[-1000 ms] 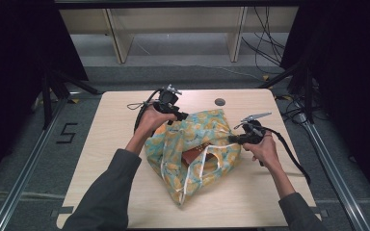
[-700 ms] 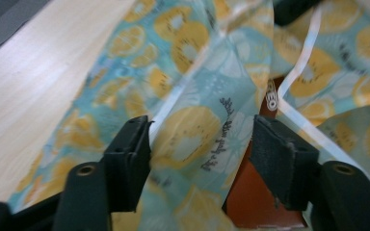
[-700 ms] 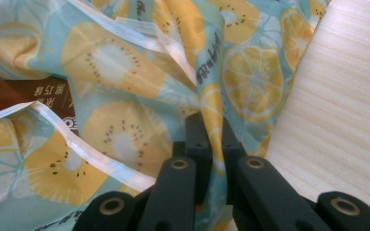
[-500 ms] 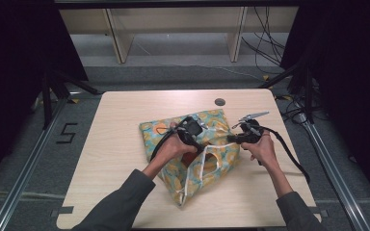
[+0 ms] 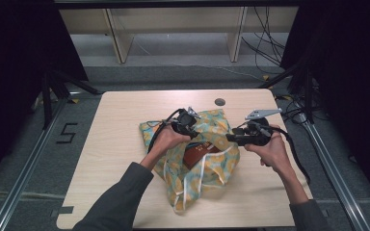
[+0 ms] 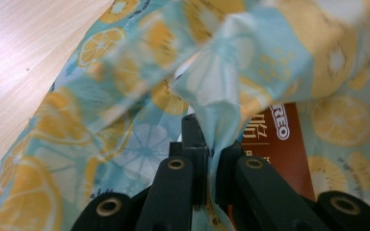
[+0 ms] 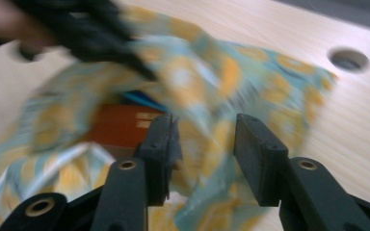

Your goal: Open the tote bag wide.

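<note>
My left tongs (image 6: 207, 144) have just closed and now pinch a fold of the bag (image 6: 139, 110): in the left gripper view the fruit-print cloth runs down between the two black jaws, which stand almost together on it. In the high view these tongs (image 5: 192, 130) sit over the middle of the bag (image 5: 207, 168), my left hand (image 5: 166, 139) behind them. A second ago they were at the bag's far left corner, nearer the worktop's far edge; half a second ago they had come in over the cloth, and now they are lower and gripping.

My right tongs (image 7: 202, 144) have just been opening. The jaws stand partly apart with bag cloth behind the gap, and I cannot tell whether any pad touches it; the picture is blurred. In the high view they (image 5: 231, 137) hang at the bag's right edge, lifted a little from where they held the cloth before.

The bag lies crumpled at the middle of the worktop (image 5: 125, 125), its mouth gaping toward the near edge. A brown box (image 5: 197, 154) shows inside it, more of it bared than a second ago. A round hole (image 5: 220, 102) sits near the far edge.
</note>
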